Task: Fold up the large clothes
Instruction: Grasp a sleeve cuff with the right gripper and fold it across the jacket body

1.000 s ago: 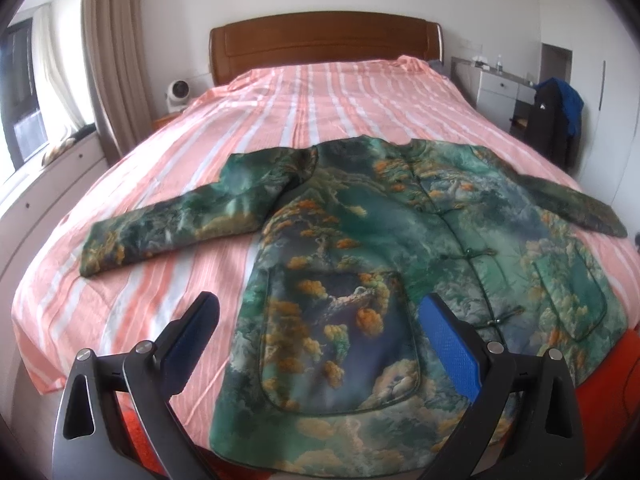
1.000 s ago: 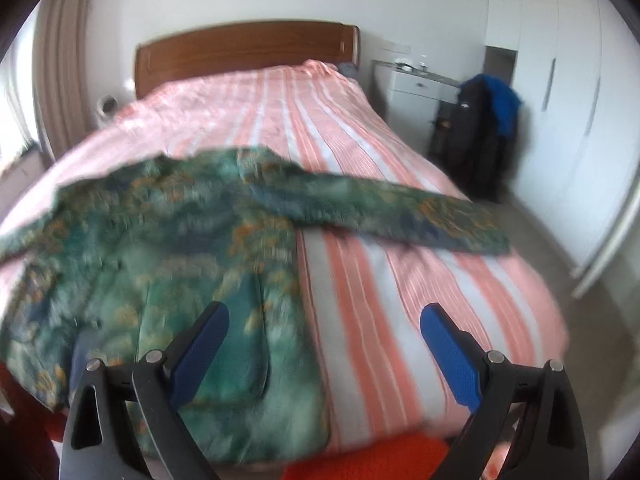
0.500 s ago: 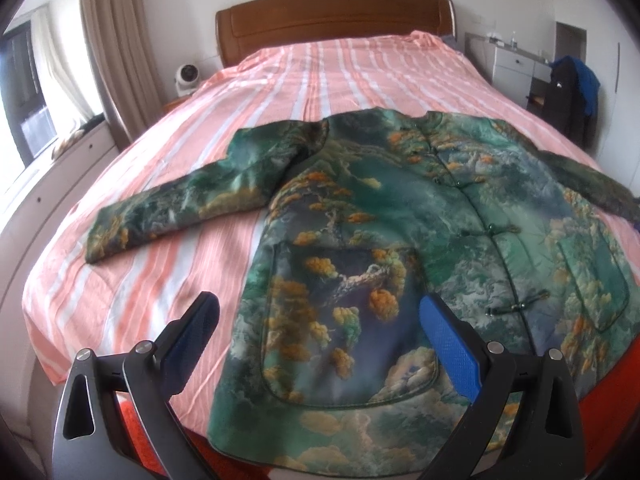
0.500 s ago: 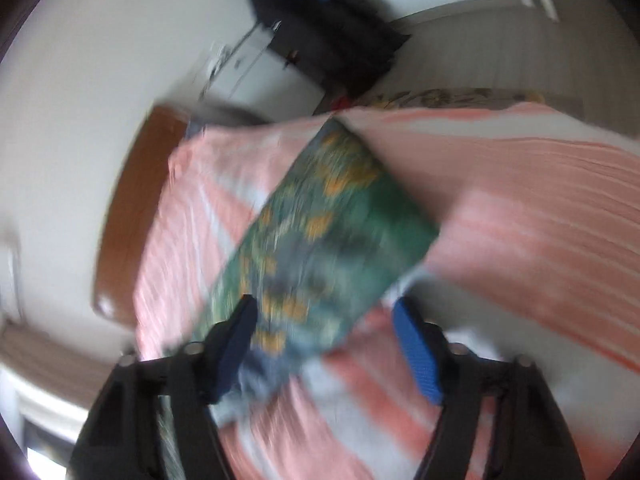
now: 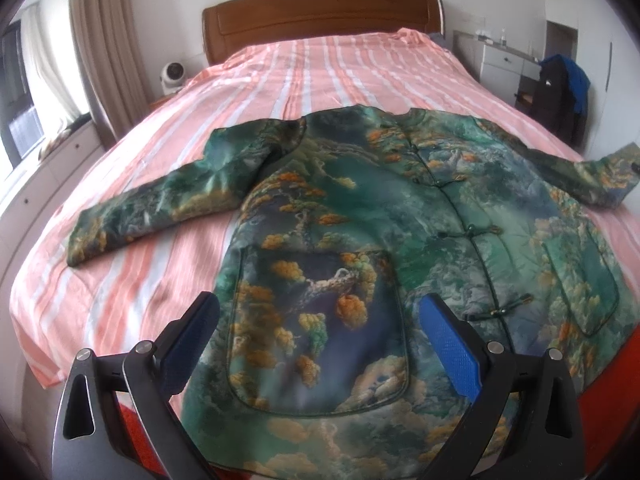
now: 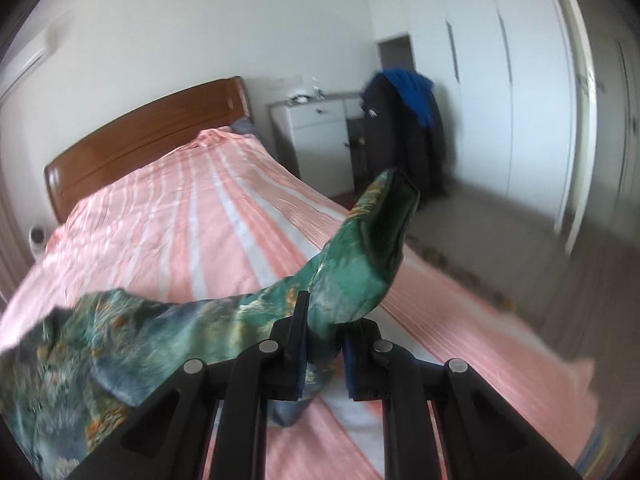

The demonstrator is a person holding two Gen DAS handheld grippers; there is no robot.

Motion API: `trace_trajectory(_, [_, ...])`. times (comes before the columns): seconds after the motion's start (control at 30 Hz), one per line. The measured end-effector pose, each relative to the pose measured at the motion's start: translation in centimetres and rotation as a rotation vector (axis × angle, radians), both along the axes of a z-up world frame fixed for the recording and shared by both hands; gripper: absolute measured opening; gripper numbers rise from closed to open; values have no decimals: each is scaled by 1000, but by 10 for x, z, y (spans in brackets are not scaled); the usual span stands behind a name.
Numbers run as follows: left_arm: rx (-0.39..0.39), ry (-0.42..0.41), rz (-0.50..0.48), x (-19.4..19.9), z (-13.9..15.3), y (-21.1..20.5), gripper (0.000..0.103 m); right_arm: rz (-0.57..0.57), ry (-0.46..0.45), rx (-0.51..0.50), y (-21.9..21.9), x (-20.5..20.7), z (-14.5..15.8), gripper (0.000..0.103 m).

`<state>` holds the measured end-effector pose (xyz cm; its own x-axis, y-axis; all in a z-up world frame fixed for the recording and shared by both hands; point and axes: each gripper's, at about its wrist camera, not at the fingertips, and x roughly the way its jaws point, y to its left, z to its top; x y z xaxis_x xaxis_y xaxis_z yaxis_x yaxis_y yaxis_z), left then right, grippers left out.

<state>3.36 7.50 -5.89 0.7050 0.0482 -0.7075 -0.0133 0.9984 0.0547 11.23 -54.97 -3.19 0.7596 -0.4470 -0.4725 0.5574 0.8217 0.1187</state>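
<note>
A large green jacket (image 5: 360, 220) with an orange and blue landscape print lies front up on the pink striped bed (image 5: 304, 64), its left sleeve (image 5: 160, 204) spread out flat. My left gripper (image 5: 320, 344) is open and empty, hovering over the jacket's lower hem and pocket. My right gripper (image 6: 325, 344) is shut on the jacket's right sleeve (image 6: 360, 264) and holds it raised off the bed, the cuff (image 6: 394, 196) sticking up. In the left wrist view the lifted sleeve end (image 5: 612, 176) shows at the far right.
A wooden headboard (image 5: 320, 16) stands at the far end of the bed. A white dresser (image 6: 316, 136) and a chair with dark and blue clothes (image 6: 404, 120) stand right of the bed. White wardrobes (image 6: 520, 80) line the right wall. A small fan (image 5: 174, 74) and curtain (image 5: 104, 40) are at left.
My right gripper has closed on the right sleeve and lifted it off the bed. My left gripper stayed open and drifted slightly closer over the jacket's hem.
</note>
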Motion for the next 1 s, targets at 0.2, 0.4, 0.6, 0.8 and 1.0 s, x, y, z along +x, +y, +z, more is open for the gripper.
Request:
trace_trajectory(0.2, [18, -28, -3, -11, 6, 3, 101, 31, 18, -65, 28, 2, 11, 14])
trace_trajectory(0.4, [-16, -29, 28, -13, 7, 15, 101, 65, -17, -69, 47, -1, 31, 14])
trace_trajectory(0.6, [-34, -42, 20, -15, 8, 13, 101, 251, -148, -102, 116, 19, 103, 14])
trace_trajectory(0.8, [-60, -35, 22, -20, 3, 18, 101, 525, -171, -170, 244, 81, 141, 14])
trace_trajectory(1.0, [-93, -17, 59, -23, -5, 33, 101, 705, -9, -168, 359, 159, 70, 14])
